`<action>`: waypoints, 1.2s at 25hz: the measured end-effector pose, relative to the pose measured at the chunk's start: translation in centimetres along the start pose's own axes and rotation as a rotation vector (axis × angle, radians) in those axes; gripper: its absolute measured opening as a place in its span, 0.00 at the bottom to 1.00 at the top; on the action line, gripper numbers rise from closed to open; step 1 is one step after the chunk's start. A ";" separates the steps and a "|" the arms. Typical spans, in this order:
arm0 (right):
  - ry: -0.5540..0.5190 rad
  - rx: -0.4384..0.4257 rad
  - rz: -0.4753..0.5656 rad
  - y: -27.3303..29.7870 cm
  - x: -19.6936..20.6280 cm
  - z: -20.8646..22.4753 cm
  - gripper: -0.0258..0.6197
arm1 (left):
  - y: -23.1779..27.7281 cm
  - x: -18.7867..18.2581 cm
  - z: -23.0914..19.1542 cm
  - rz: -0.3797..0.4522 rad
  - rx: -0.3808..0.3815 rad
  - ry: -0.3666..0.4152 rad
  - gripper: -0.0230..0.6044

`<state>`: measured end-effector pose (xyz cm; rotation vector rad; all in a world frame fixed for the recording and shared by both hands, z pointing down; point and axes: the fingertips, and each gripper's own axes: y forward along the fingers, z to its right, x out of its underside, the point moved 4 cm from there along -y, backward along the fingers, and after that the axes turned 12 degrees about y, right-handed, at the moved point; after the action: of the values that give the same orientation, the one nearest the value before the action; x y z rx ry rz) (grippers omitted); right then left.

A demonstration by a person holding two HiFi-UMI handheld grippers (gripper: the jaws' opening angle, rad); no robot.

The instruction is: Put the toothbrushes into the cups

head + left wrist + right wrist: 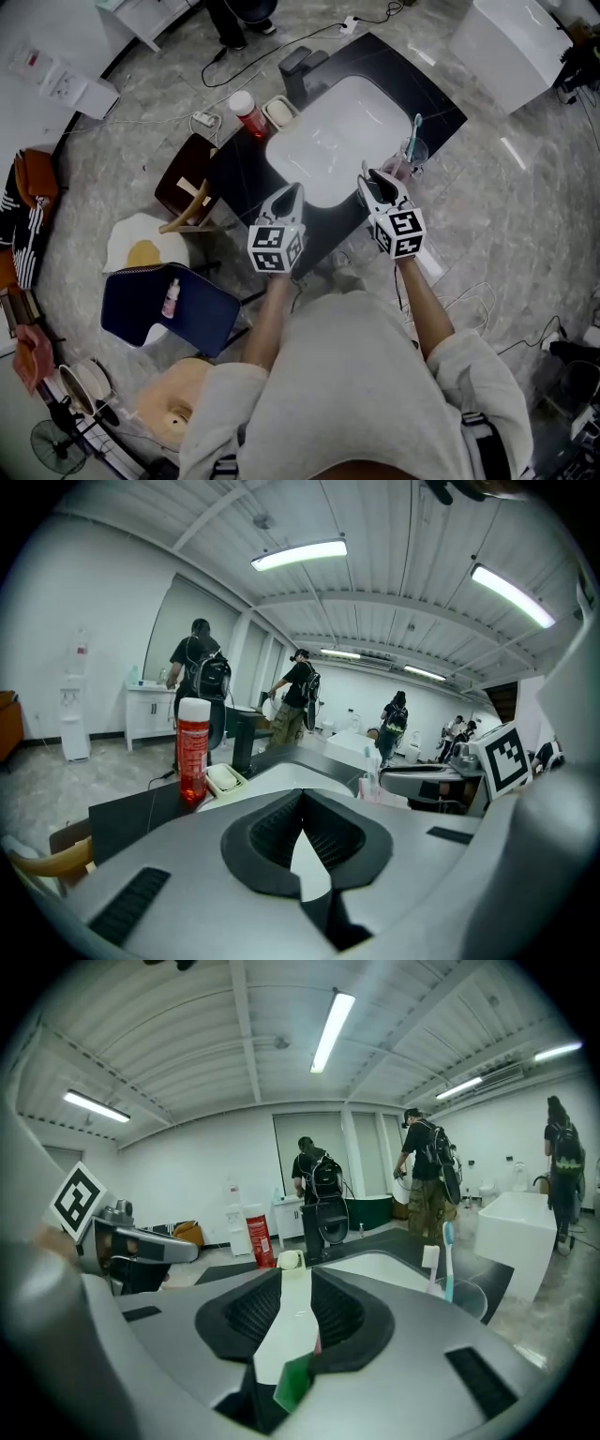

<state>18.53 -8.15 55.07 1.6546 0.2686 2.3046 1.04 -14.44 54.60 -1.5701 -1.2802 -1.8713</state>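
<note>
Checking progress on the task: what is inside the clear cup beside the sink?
A teal toothbrush stands in the clear cup, head up. The cup's bottom and the brush's lower end are covered by the right tool and its body.

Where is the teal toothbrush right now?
In the head view the teal toothbrush stands in a clear cup on the black counter's right end, right of the white sink and just beyond the right gripper.
</note>
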 end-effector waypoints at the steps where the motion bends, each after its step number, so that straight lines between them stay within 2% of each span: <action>1: -0.012 -0.007 0.002 0.1 -0.2 -0.5 0.21 | -0.4 0.0 -0.3 0.003 -0.009 -0.002 0.08; 7: -0.060 -0.075 -0.002 1.0 -0.9 -4.0 0.15 | -3.4 0.2 -2.3 0.023 -0.084 -0.017 0.08; 18: -0.122 -0.228 -0.015 4.4 -1.8 -10.9 0.07 | -11.1 1.2 -7.4 0.059 -0.284 -0.063 0.08; 30: -0.172 -0.375 -0.046 6.1 -1.4 -16.8 0.06 | -17.9 2.7 -10.3 0.084 -0.457 -0.108 0.08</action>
<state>2.28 -14.11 50.36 1.6154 -0.1532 2.0106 -19.33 -12.97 50.43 -1.9373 -0.8427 -2.1541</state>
